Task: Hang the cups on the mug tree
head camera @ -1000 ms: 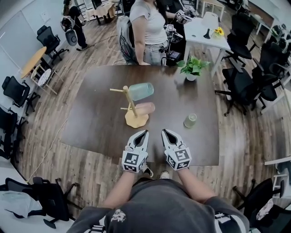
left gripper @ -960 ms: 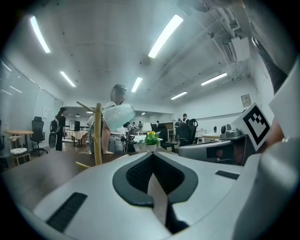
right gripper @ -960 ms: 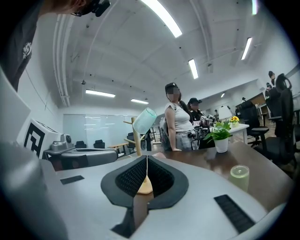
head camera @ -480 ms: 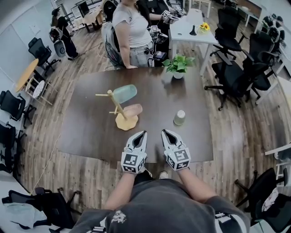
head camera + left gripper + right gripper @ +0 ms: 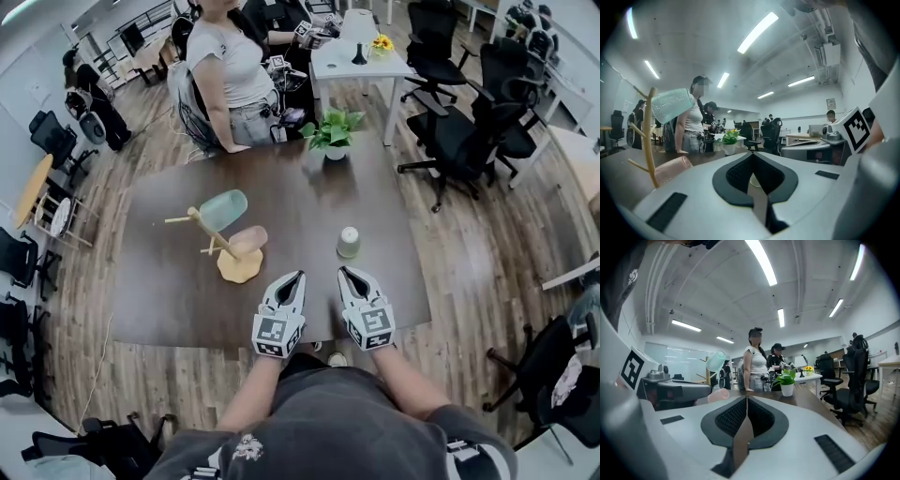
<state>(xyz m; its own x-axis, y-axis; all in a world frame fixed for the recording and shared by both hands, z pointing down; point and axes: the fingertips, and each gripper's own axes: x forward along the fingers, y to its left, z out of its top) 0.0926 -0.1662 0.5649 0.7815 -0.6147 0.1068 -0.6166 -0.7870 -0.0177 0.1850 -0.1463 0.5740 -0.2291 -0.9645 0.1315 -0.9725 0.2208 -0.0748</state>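
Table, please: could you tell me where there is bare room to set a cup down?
Free: the right side, between the green cup and the table edge, and the left corner beside the mug tree. Crowded where the teal cup and pink cup hang.

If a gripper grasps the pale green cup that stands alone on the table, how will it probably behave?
The pale green cup looks translucent, so it is probably light plastic and may slide on the smooth table when nudged. It looks taller than wide, so an off-centre push could tip it and let it roll.
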